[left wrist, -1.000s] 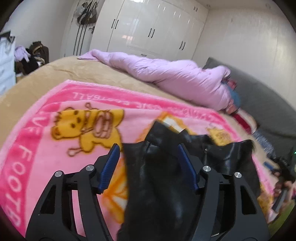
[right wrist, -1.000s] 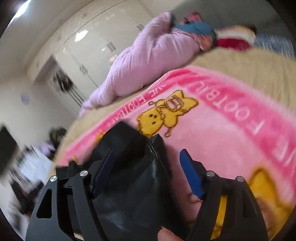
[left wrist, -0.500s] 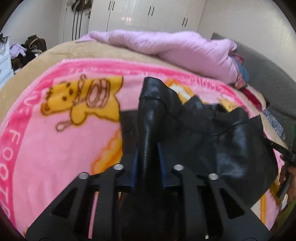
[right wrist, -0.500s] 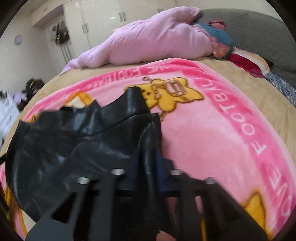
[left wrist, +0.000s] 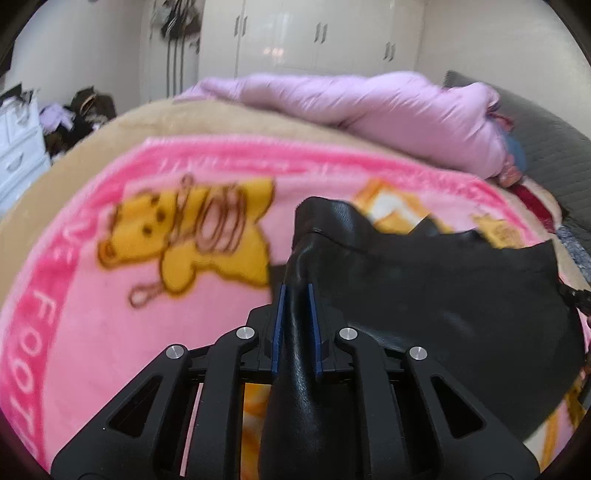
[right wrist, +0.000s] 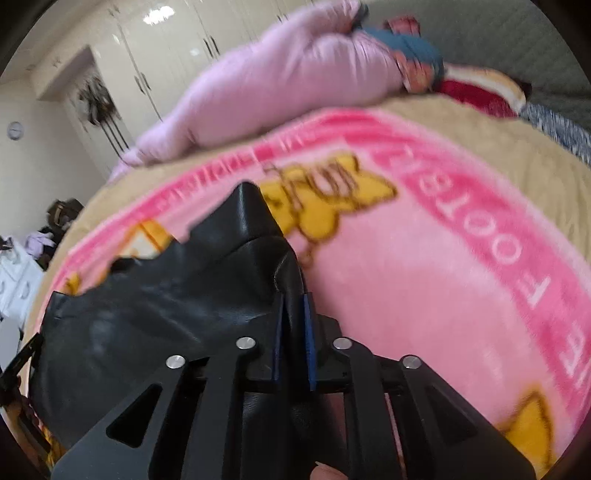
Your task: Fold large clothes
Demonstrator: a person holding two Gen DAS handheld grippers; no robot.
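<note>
Nearest each lens, the black garment [left wrist: 424,295] is bunched into a ridge and pinched: the left gripper [left wrist: 295,291] has its blue pads [left wrist: 280,321] pressed together on one fold, and the right gripper [right wrist: 293,299] clamps another fold [right wrist: 291,280] the same way. Between the two grips the shiny, leather-like black garment hangs in a sagging sheet, its ragged upper edge drooping over the pink cartoon blanket [left wrist: 92,314] that covers the bed. A corner of the garment stands up just past each pair of fingers, hiding part of the blanket's print. Beyond it, the blanket shows a yellow bear figure [left wrist: 184,229] and white lettering along a darker pink border [right wrist: 535,277], all blurred. A beige bedspread [left wrist: 166,125] lies under and around the blanket. Farther back, a lilac quilted duvet [left wrist: 369,103] is heaped across the bed, touching a blue and red bundle [right wrist: 417,51] near a grey headboard [left wrist: 546,147]. White wardrobe doors [left wrist: 295,33] line the far wall, with a cluttered pile of clothes [left wrist: 74,118] beside white drawers [left wrist: 18,147]
</note>
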